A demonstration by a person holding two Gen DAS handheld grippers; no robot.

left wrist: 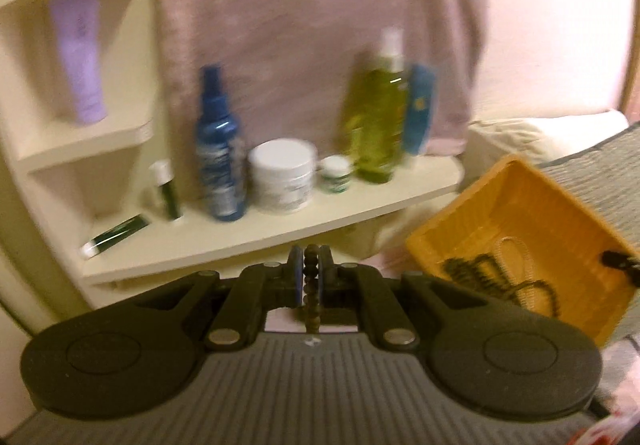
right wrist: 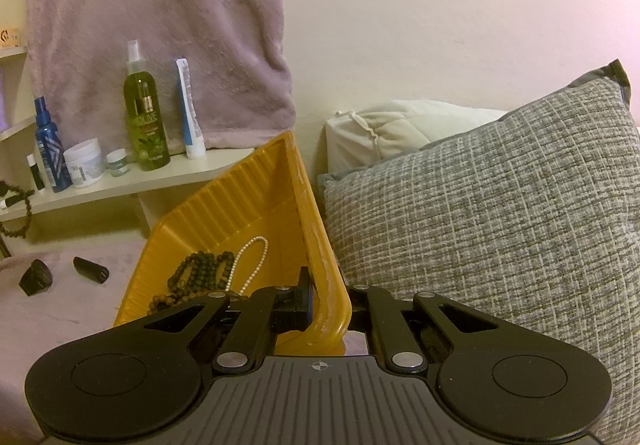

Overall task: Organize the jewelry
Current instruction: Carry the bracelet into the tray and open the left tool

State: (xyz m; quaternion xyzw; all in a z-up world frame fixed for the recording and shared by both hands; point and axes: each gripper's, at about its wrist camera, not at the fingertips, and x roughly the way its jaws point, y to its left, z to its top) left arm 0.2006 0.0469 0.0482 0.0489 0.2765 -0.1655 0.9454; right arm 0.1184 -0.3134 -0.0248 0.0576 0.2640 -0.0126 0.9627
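Left gripper (left wrist: 311, 277): pinching dark bead strand (left wrist: 310, 287), frame centre. Right gripper (right wrist: 325, 303): clamped on yellow tray (right wrist: 248, 185) rim; dark beads (right wrist: 200, 269), pearl strand (right wrist: 250, 259) inside.

Shallow ribbed plastic tray (right wrist: 256, 197): orange-yellow, whitish scuffs on the rim clamped in the right gripper (right wrist: 329, 305). Inside it: dark brown bead strand (right wrist: 196, 269), white pearl strand (right wrist: 251, 257). Left gripper (left wrist: 311, 277) black with blue pads, dark brown beads (left wrist: 311, 287) between them. Right of the tray: grey-and-white woven crosshatch cushion (right wrist: 500, 205). Ahead: mauve fleece towel (right wrist: 160, 25), green bottle (right wrist: 145, 117), blue spray bottle (left wrist: 219, 149).
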